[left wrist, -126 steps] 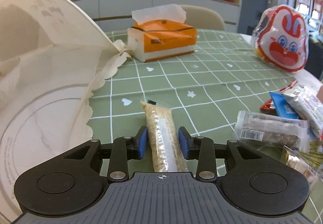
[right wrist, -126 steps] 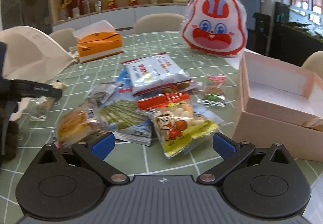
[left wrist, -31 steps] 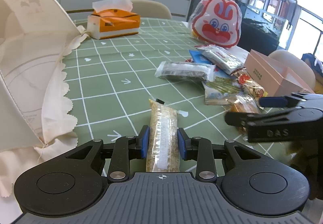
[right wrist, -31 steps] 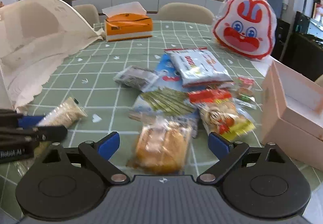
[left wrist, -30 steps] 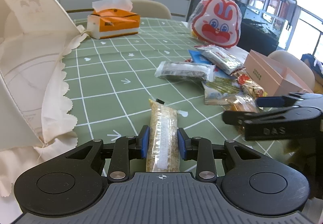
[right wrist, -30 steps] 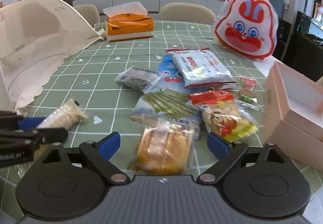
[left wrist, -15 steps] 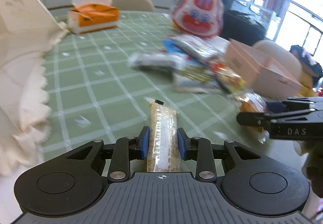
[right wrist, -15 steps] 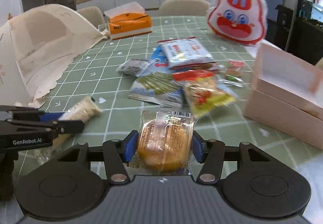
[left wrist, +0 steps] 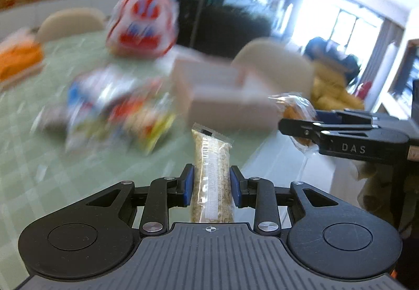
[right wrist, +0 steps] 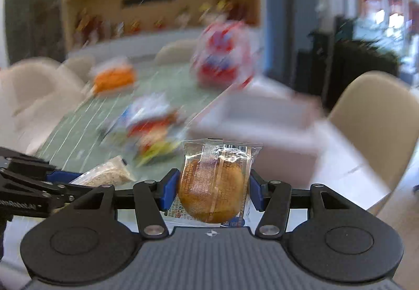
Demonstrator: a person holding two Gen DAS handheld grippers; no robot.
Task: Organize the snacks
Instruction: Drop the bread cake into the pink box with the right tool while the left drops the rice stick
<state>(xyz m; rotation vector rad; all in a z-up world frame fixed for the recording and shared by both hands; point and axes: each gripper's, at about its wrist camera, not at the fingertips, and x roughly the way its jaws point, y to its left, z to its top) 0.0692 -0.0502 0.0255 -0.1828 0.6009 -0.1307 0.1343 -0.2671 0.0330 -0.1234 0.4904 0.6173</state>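
My left gripper (left wrist: 211, 184) is shut on a long clear packet of pale grain bar (left wrist: 211, 159) and holds it above the green table. The packet also shows in the right wrist view (right wrist: 104, 173). My right gripper (right wrist: 212, 189) is shut on a wrapped golden bun (right wrist: 213, 182), lifted off the table. In the left wrist view the right gripper (left wrist: 301, 125) and the bun (left wrist: 294, 106) sit at the right. A pink open box (right wrist: 262, 117) lies ahead, also blurred in the left wrist view (left wrist: 222, 91).
A blurred pile of snack packets (left wrist: 115, 106) lies on the green checked tablecloth (left wrist: 26, 159). A red and white rabbit bag (right wrist: 222, 54) stands behind it. An orange tissue box (right wrist: 112, 78) is far left. A beige chair (right wrist: 374, 112) stands right of the table.
Both grippers have swung right toward the pink box with their snacks. The right gripper, open a second ago, closed on the bun and lifted it. The views are motion-blurred.
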